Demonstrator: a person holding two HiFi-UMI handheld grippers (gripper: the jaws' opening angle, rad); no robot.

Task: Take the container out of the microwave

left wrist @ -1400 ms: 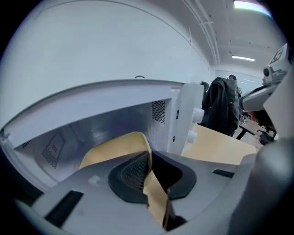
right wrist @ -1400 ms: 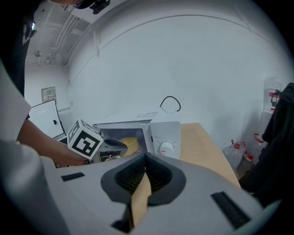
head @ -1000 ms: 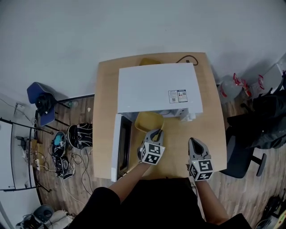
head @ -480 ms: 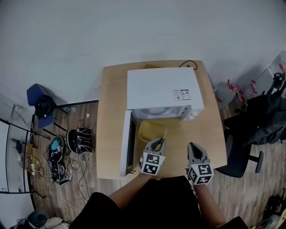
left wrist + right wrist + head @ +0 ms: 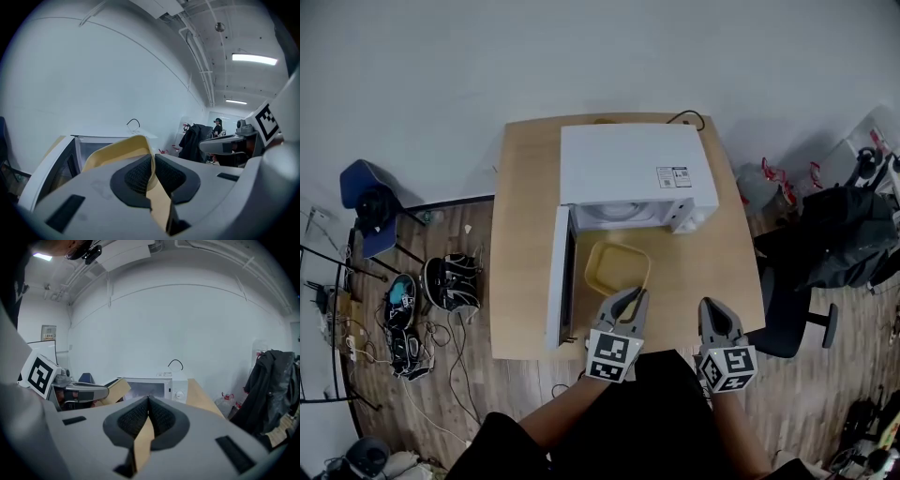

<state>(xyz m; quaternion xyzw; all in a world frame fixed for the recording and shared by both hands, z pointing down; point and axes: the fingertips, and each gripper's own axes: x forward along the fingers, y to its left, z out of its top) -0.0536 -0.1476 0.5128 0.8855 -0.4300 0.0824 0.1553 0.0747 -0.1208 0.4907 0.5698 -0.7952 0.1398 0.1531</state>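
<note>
Gripping the near rim of the yellow container (image 5: 617, 267), the left gripper (image 5: 630, 298) has its fingers (image 5: 137, 176) clenched on the thin plastic wall, one pad inside and one outside. The yellow container sits out in front of the open white microwave (image 5: 628, 164), clear of the cavity and just beside the swung-out door (image 5: 558, 281), over the wooden table (image 5: 520, 206). Whether its base touches the table I cannot tell from above. The right gripper (image 5: 713, 311) is off to the side, apart from the yellow container, its fingers (image 5: 133, 418) pressed together on nothing.

The removal looks nearly complete; what is left, I judge, is a clean set-down. A pinch on one rim alone leaves the far end free to sag, so the wrist should be kept level and the squeeze firm. The path should run over the bare table in front of the white microwave and well off the door's edge, where a knock could twist the rim out of the pads. Lower until the base lies flat before letting go. The free right gripper could steady the opposite rim if the load tips. The yellow container seems empty, though its inside is small in the head view.
</note>
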